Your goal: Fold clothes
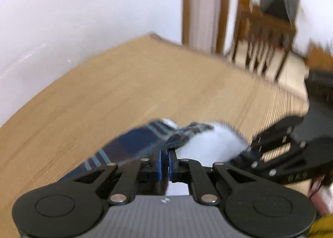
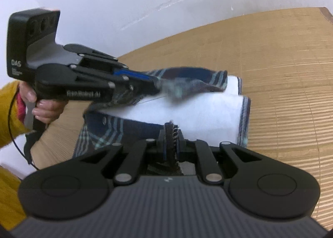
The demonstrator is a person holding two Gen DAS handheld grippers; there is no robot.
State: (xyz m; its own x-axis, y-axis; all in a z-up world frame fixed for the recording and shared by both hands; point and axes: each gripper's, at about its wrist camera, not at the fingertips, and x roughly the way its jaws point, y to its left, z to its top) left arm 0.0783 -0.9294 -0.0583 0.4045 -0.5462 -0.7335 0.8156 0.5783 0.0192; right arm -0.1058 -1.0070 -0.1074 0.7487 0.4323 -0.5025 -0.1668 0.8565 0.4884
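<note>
Two handheld grippers are both clamped on one garment, a dark blue plaid shirt (image 2: 158,131) with teal and white stripes and a white inner side, which lies partly folded on a light wooden table (image 2: 281,67) with a ribbed grain. In the right wrist view, the right gripper (image 2: 171,133) has its jaws pinched together on an edge of the plaid cloth, a dark frayed strip of fabric standing up between the pads near the bottom centre of the frame. Beyond it the white inside of the shirt spreads across the middle, with a plaid border along its right edge and a loose plaid flap lifted over the far side. The left gripper (image 2: 155,85) reaches in from the left of that view, its jaws closed on the lifted flap; the cloth there is blurred. A hand (image 2: 44,105) in a mustard-yellow sleeve (image 2: 10,111) grasps its handle, and a thin black cable hangs beneath. In the left wrist view, the left gripper (image 1: 164,162) shows its blue pads nearly together, with crumpled plaid fabric bunched at their tips and blue plaid spreading to the left over the table. The white side of the shirt sits just to the right, touching the right gripper (image 1: 249,150), which enters from the right edge. Behind the table stand a white wall (image 1: 83,9) and a blurred wooden chair (image 1: 264,36).
</note>
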